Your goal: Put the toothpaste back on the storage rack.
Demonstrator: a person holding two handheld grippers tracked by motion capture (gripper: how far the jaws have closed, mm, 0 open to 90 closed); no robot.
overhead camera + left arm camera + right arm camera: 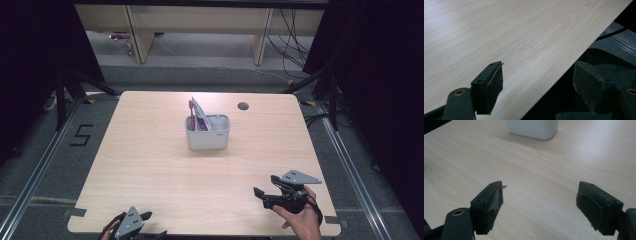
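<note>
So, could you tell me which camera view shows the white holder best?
The high view: the white holder stands whole on the table, pink items inside. The right gripper view catches its base at the top edge.

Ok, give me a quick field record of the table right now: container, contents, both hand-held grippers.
surface: light wooden table
container: white caddy, upright, mid-table
contents: pink toothbrush and a pink-and-white packet, leaning in the caddy's left compartment
right compartment: contents cannot be told
left hand-held gripper: jaws open, nothing between them, at the table's near edge
right hand-held gripper: jaws open, nothing between them, over bare table, pointing toward the caddy, apart from it
table hole: round grommet behind the caddy, to its right
</note>
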